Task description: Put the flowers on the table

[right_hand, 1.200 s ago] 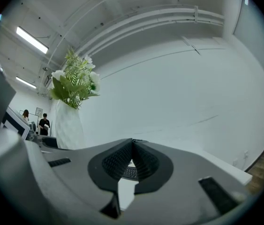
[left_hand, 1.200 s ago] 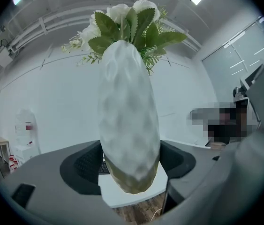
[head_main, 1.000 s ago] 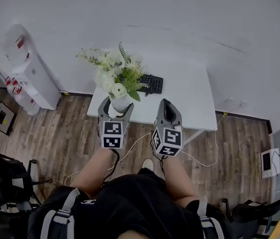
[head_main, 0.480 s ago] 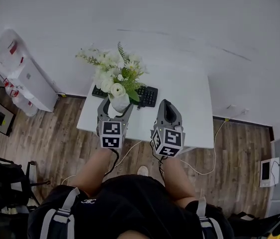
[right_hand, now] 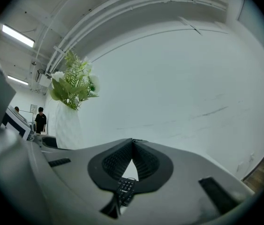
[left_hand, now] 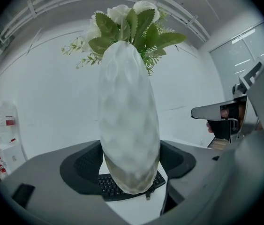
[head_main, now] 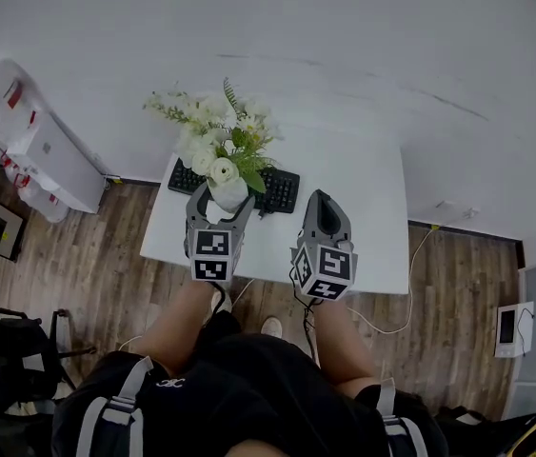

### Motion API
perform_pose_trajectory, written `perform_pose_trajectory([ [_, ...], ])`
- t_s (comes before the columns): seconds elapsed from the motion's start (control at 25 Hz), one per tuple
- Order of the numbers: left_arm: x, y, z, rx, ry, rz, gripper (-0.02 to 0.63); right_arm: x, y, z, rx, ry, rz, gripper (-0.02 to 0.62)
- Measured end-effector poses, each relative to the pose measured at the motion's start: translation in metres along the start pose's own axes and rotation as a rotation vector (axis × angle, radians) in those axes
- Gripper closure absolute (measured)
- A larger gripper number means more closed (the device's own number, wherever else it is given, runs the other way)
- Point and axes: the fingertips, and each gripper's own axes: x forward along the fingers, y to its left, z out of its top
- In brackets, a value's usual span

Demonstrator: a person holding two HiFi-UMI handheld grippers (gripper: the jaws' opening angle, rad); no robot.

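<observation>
We have the white vase (left_hand: 129, 121) of flowers (head_main: 218, 141) pinched in the left gripper (head_main: 222, 200), held over the table (head_main: 363, 217), above the keyboard (head_main: 282, 190). Right gripper (head_main: 321, 206) pressed together, empty. Risks, as we judge: base landing on keys and tipping; top-heavy blooms swaying; rounded vase slipping from the jaws

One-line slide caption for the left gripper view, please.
Left gripper jaws closed on a white vase of flowers, black keyboard and white table beyond.
</observation>
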Motion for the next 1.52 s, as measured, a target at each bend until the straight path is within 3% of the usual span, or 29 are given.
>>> perform_pose_trajectory([
  [0.32, 0.062, 0.025, 0.003, 0.032, -0.038, -0.125, 0.225, 0.032, -0.006, -0.013, -0.010, 0.001, -0.138, 0.592],
  [0.56, 0.167, 0.039, 0.009, 0.060, -0.003, -0.243, 0.227, 0.093, -0.037, -0.012, -0.006, 0.025, -0.264, 0.592],
  [1.08, 0.207, 0.027, 0.002, 0.073, -0.109, -0.421, 0.226, 0.012, -0.030, -0.042, -0.048, 0.031, -0.509, 0.592],
  [1.28, 0.297, 0.008, -0.003, 0.084, -0.108, -0.476, 0.225, 0.039, -0.068, -0.063, -0.042, 0.105, -0.573, 0.592],
  [1.52, 0.351, -0.012, -0.033, 0.118, -0.084, -0.544, 0.225, 0.037, -0.083, -0.084, -0.013, 0.144, -0.648, 0.592],
])
